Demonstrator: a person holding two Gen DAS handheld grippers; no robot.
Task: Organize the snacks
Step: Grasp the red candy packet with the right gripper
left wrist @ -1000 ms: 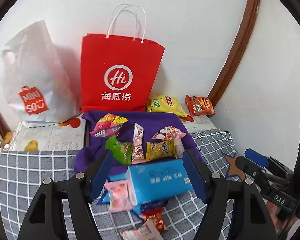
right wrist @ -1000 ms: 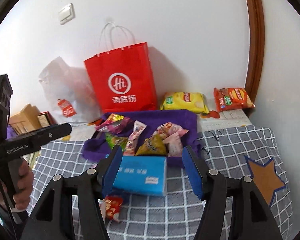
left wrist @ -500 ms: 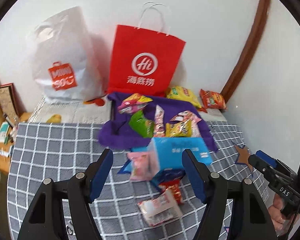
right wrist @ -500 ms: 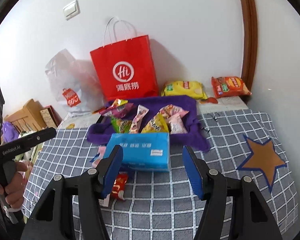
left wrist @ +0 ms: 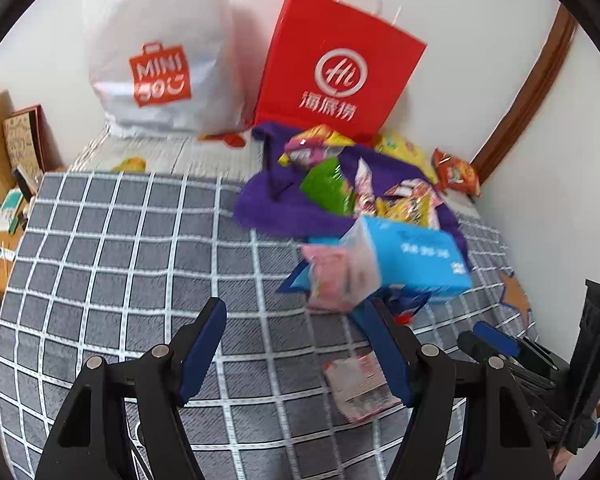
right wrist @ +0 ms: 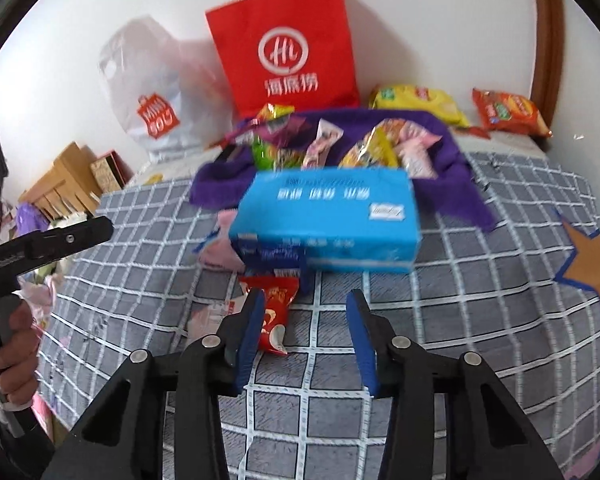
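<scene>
Several snack packets point(right wrist: 364, 148) lie on a purple cloth point(right wrist: 456, 168) at the back of the checked cloth. A blue box point(right wrist: 328, 216) lies in front of it, also in the left wrist view point(left wrist: 416, 256). A pink packet point(left wrist: 332, 276) lies beside the box. A small red packet point(right wrist: 274, 312) lies by my right gripper's left finger. A pale packet point(left wrist: 360, 384) lies by my left gripper's right finger. My left gripper point(left wrist: 296, 340) is open and empty. My right gripper point(right wrist: 306, 324) is open and empty above the checked cloth.
A red paper bag point(right wrist: 288, 48) and a white plastic bag point(left wrist: 160, 56) stand against the wall. A yellow chip bag point(right wrist: 420, 102) and an orange one point(right wrist: 508, 114) lie at the back right. Boxes point(right wrist: 72, 184) stand at the left edge. A star patch point(right wrist: 592, 264) marks the cloth.
Both grippers have pulled back and lower toward the near side of the cloth. The left view has swung left. Both stay open and empty.
</scene>
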